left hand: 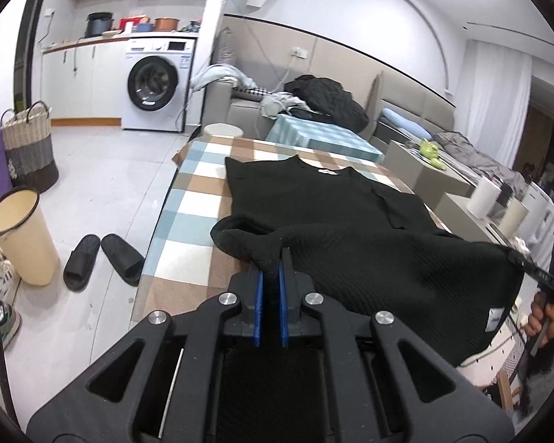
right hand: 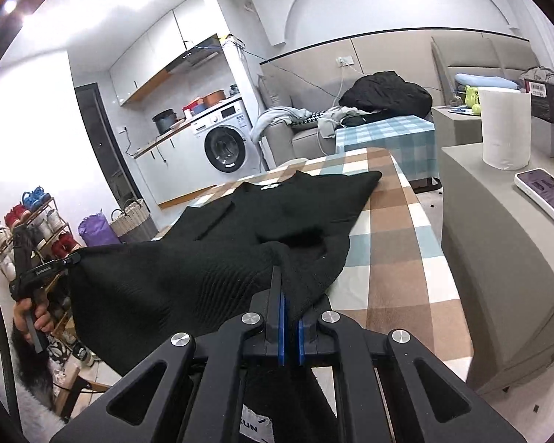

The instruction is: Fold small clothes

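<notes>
A black knit garment (left hand: 351, 229) lies on the checked tablecloth (left hand: 195, 199), collar end far, near hem lifted off the table. My left gripper (left hand: 271, 265) is shut on the hem's left corner. My right gripper (right hand: 286, 280) is shut on the hem's right corner, and the garment (right hand: 277, 206) stretches between the two. The right gripper also shows at the right edge of the left wrist view (left hand: 528, 265). The left gripper shows at the left of the right wrist view (right hand: 66, 262). A white label (left hand: 495, 319) hangs on the lifted hem.
Black slippers (left hand: 103, 258) and a cream bin (left hand: 22, 240) stand on the floor left of the table. A grey cabinet (right hand: 498, 258) with a paper roll (right hand: 504, 129) and a phone (right hand: 546, 195) stands right of it. A sofa with clothes (left hand: 325, 99) is behind.
</notes>
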Tool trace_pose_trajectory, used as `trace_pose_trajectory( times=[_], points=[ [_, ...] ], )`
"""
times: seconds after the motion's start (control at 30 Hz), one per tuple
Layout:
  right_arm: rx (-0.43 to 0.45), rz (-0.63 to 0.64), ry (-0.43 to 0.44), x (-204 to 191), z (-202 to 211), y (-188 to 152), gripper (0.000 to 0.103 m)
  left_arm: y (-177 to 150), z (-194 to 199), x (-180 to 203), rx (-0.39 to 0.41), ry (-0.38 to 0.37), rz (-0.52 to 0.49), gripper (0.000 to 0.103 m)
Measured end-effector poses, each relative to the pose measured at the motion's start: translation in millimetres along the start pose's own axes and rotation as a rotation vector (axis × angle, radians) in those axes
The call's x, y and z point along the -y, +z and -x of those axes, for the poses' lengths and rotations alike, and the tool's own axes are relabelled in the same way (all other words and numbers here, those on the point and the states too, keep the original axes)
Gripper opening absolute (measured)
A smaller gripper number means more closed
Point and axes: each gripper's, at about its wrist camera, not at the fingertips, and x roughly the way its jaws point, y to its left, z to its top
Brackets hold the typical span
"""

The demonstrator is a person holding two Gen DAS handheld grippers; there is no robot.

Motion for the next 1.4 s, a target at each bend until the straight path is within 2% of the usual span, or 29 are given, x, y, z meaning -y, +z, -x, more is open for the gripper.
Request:
trace_pose_trajectory(
  times=[0.07, 0.2, 0.37, 0.53, 0.67, 0.9, 1.0, 1.03, 1.1, 1.13, 1.17, 1.2, 1.23, 1.3, 1.4],
  points=[
    [0.004, 0.016, 0.009, -2, 8, 0, 0.004, 0, 10, 5, 0.001, -0.021, -0.015, 0.004],
    [0.016, 0.024, -0.003, -5, 15, 6, 0.004, 3, 21, 1, 0.019, -0.04, 0.021, 0.004],
    [0.03, -0.004, -0.031, -1, -2, 27, 0.004, 18, 4, -15, 0.027, -0.036, 0.077, 0.004],
    [0.029, -0.035, -0.078, 8, -37, 55, 0.004, 47, -42, -26, 0.027, -0.014, 0.079, 0.004],
    [0.013, -0.06, -0.117, 16, -75, 77, 0.004, 68, -94, -35, -0.008, 0.016, 0.098, 0.004],
    [-0.054, -0.079, -0.209, 35, -146, 99, 0.004, 69, -165, -46, -0.111, 0.083, 0.111, 0.004],
    [-0.118, -0.111, -0.241, 49, -175, 97, 0.006, 61, -191, -54, -0.166, 0.099, 0.13, 0.005],
    [-0.166, -0.119, -0.256, 55, -187, 95, 0.008, 58, -197, -56, -0.183, 0.107, 0.135, 0.005],
    [-0.216, -0.13, -0.282, 62, -195, 88, 0.014, 50, -202, -60, -0.21, 0.124, 0.141, 0.015],
    [-0.229, -0.142, -0.286, 65, -193, 83, 0.02, 47, -203, -61, -0.22, 0.138, 0.139, 0.024],
    [-0.228, -0.147, -0.279, 66, -188, 78, 0.03, 42, -203, -63, -0.23, 0.153, 0.139, 0.031],
    [-0.225, -0.149, -0.272, 67, -181, 73, 0.037, 38, -203, -64, -0.239, 0.156, 0.141, 0.044],
    [-0.221, -0.151, -0.268, 68, -172, 68, 0.045, 35, -203, -65, -0.242, 0.153, 0.141, 0.048],
    [-0.213, -0.161, -0.253, 70, -158, 61, 0.047, 29, -206, -64, -0.268, 0.133, 0.127, 0.051],
    [-0.246, -0.181, -0.216, 74, -150, 48, 0.053, 22, -215, -56, -0.316, 0.101, 0.113, 0.051]
  ],
)
